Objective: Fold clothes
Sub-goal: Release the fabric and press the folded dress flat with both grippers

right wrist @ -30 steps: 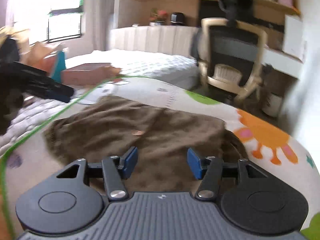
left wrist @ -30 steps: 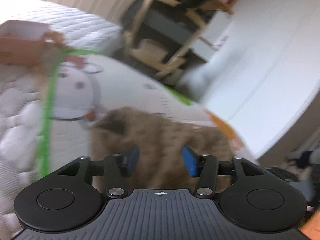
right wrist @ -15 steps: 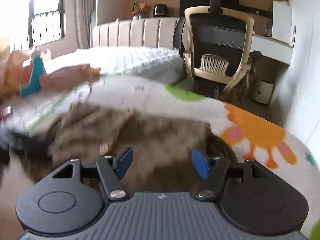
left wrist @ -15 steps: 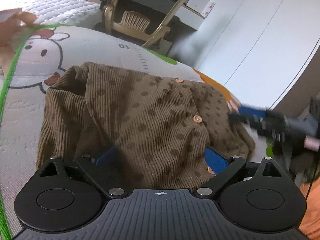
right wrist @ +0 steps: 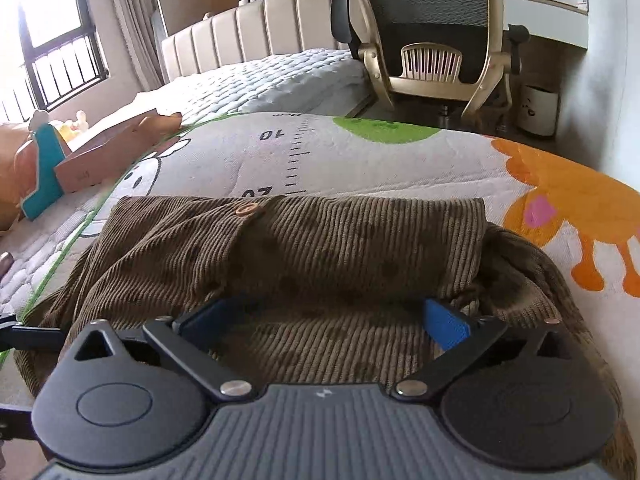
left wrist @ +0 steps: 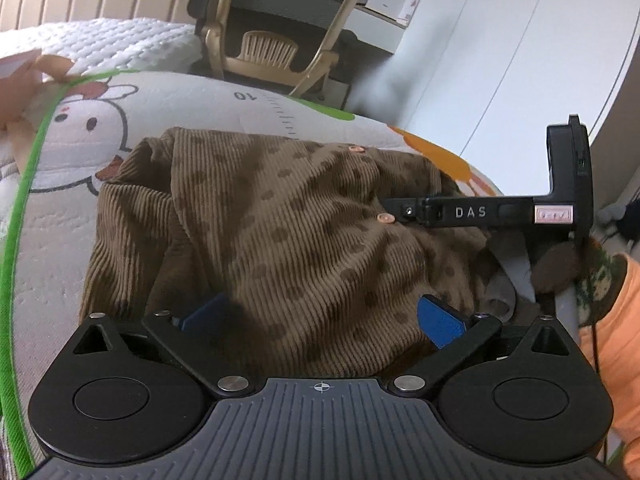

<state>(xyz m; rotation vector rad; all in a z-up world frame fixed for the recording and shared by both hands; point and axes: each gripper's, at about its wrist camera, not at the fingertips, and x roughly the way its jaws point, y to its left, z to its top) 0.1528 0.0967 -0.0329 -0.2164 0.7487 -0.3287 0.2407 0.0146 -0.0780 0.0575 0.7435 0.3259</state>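
Observation:
A brown dotted corduroy cardigan [left wrist: 280,220] with small buttons lies crumpled on a cartoon play mat [left wrist: 64,216]. My left gripper [left wrist: 320,316] hangs low over its near edge, jaws opening wide, with a hump of cloth between the blue pads that they do not press. My right gripper [right wrist: 326,316] stands over the cardigan [right wrist: 320,248] the same way, jaws opening, with a folded layer between the pads and not pinched. In the left wrist view one of the right gripper's fingers [left wrist: 460,212] reaches in from the right above a button.
An office chair [right wrist: 436,40] stands beyond the mat [right wrist: 360,160], with a white-quilted bed [right wrist: 272,80] behind it. A cardboard box [right wrist: 108,156] and toys sit at the mat's left edge. A white wardrobe [left wrist: 500,60] and a person's orange sleeve [left wrist: 616,340] are on the right.
Both grippers' jaws have spread from partly shut to wide. Both have come lower and closer to the cardigan. The right gripper has entered the left wrist view.

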